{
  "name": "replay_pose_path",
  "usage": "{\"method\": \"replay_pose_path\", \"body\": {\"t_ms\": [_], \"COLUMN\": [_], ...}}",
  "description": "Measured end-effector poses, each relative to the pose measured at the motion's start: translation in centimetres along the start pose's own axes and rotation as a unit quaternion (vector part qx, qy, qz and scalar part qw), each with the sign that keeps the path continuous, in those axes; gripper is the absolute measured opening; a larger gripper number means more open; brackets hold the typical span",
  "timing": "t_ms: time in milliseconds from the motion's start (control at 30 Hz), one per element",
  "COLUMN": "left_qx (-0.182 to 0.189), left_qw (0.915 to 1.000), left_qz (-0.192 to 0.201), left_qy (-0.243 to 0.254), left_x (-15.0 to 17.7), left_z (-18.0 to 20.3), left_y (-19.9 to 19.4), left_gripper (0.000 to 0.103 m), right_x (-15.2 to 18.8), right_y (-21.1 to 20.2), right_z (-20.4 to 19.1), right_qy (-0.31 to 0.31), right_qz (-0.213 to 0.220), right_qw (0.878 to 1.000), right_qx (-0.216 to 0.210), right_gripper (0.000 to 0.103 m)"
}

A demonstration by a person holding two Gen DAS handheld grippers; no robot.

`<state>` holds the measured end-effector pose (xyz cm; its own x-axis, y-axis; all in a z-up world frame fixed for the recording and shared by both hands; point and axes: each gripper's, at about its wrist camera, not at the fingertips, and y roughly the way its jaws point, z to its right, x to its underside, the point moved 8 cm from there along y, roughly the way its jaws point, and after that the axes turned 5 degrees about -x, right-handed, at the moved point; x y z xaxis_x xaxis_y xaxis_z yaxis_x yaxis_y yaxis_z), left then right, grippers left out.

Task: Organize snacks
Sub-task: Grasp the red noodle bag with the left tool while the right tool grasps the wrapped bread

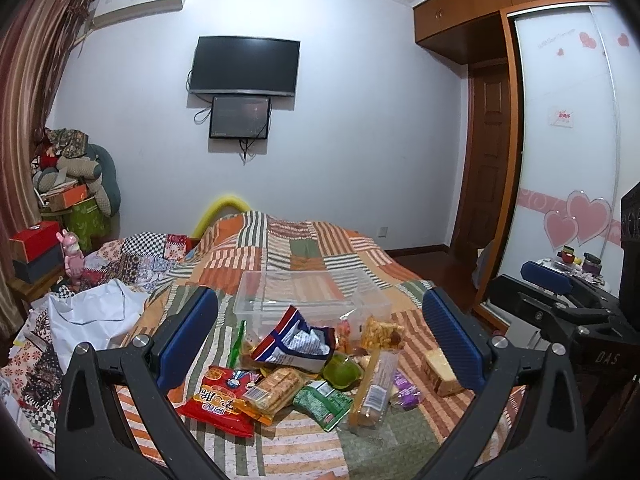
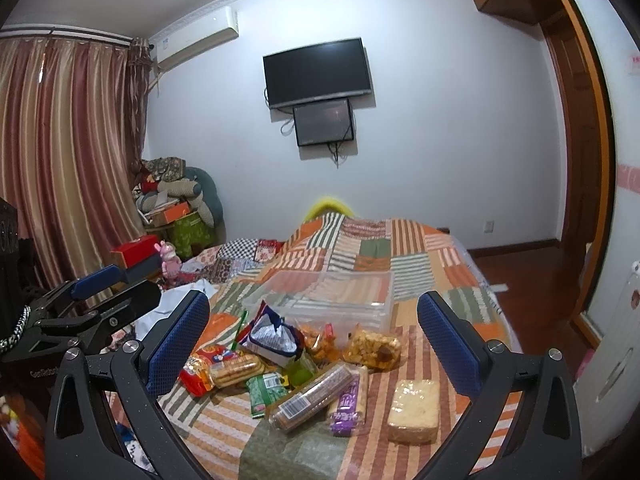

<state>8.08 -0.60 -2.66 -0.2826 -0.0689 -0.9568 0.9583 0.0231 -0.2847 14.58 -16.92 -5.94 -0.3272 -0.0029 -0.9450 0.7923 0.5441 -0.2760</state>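
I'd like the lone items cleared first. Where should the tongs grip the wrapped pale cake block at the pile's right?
Grip the cake block across its two long sides, coming from above with the open right tongs. It lies flat, apart from the pile.

The small orange snack packets (image 1: 345, 334) lie half hidden behind the crumpled blue-and-white foil bag (image 1: 296, 338), just in front of the clear plastic storage box (image 1: 256, 300). The green round pouch (image 1: 340, 369) beside that bag is partly covered. Print on the wrappers is too small to read. The right gripper (image 1: 556, 280) is cut off by the left wrist view's edge.
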Motion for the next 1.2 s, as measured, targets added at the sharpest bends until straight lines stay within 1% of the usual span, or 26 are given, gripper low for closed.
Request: {"method": "replay_pose_path", "body": {"t_ms": [133, 200, 267, 333, 433, 533, 633, 667, 733, 800, 867, 967, 1067, 1200], "left_qx": [-0.016, -0.025, -0.034, -0.047, -0.066, -0.081, -0.082, -0.084, -0.088, -0.086, -0.081, -0.080, -0.072, -0.065], "left_qw": [0.9996, 0.9989, 0.9980, 0.9967, 0.9941, 0.9906, 0.9860, 0.9843, 0.9805, 0.9769, 0.9732, 0.9664, 0.9603, 0.9549], "left_qz": [-0.020, -0.032, -0.045, -0.061, -0.083, -0.108, -0.140, -0.150, -0.170, -0.190, -0.209, -0.238, -0.264, -0.284], "left_qy": [-0.013, -0.023, -0.027, -0.025, -0.026, -0.027, -0.037, -0.039, -0.041, -0.045, -0.052, -0.053, -0.056, -0.055], "left_x": [0.6, 1.1, 1.6, 2.2, 3.4, 4.8, 6.7, 7.2, 8.4, 9.6, 10.5, 12.2, 13.7, 14.9], "left_z": [-1.8, -3.1, -4.4, -5.7, -7.6, -9.1, -10.3, -10.6, -11.2, -11.5, -11.8, -12.2, -12.2, -11.9], "left_y": [1.1, 1.8, 2.5, 3.3, 4.6, 6.1, 7.6, 8.0, 9.1, 10.2, 11.1, 12.6, 13.6, 14.2], "left_gripper": [0.103, 0.101, 0.093, 0.088, 0.086, 0.083, 0.080, 0.078, 0.076, 0.074, 0.073, 0.070, 0.069, 0.069], "right_x": [0.7, 1.0, 1.3, 1.6, 2.3, 3.2, 4.5, 5.0, 6.1, 7.2, 8.1, 9.4, 10.3, 11.0], "right_y": [0.9, 1.2, 1.5, 1.8, 2.1, 2.4, 3.0, 3.2, 3.6, 4.1, 4.5, 4.8, 4.9, 5.1], "right_z": [1.6, 2.5, 3.6, 4.9, 6.4, 7.7, 9.0, 9.3, 9.8, 10.2, 10.9, 11.6, 11.9, 12.2], "right_qy": [0.010, 0.020, 0.029, 0.035, 0.045, 0.052, 0.064, 0.070, 0.079, 0.086, 0.094, 0.108, 0.117, 0.131], "right_qz": [-0.021, -0.027, -0.036, -0.044, -0.057, -0.073, -0.097, -0.107, -0.128, -0.149, -0.165, -0.185, -0.201, -0.212], "right_qw": [1.000, 0.999, 0.998, 0.997, 0.995, 0.992, 0.988, 0.987, 0.983, 0.980, 0.977, 0.972, 0.968, 0.964], "right_qx": [0.020, 0.028, 0.042, 0.059, 0.074, 0.090, 0.100, 0.102, 0.101, 0.100, 0.100, 0.100, 0.099, 0.094], "right_gripper": [0.103, 0.103, 0.103, 0.103, 0.103, 0.098, 0.093, 0.089, 0.086, 0.078, 0.074, 0.072, 0.071, 0.071]}}
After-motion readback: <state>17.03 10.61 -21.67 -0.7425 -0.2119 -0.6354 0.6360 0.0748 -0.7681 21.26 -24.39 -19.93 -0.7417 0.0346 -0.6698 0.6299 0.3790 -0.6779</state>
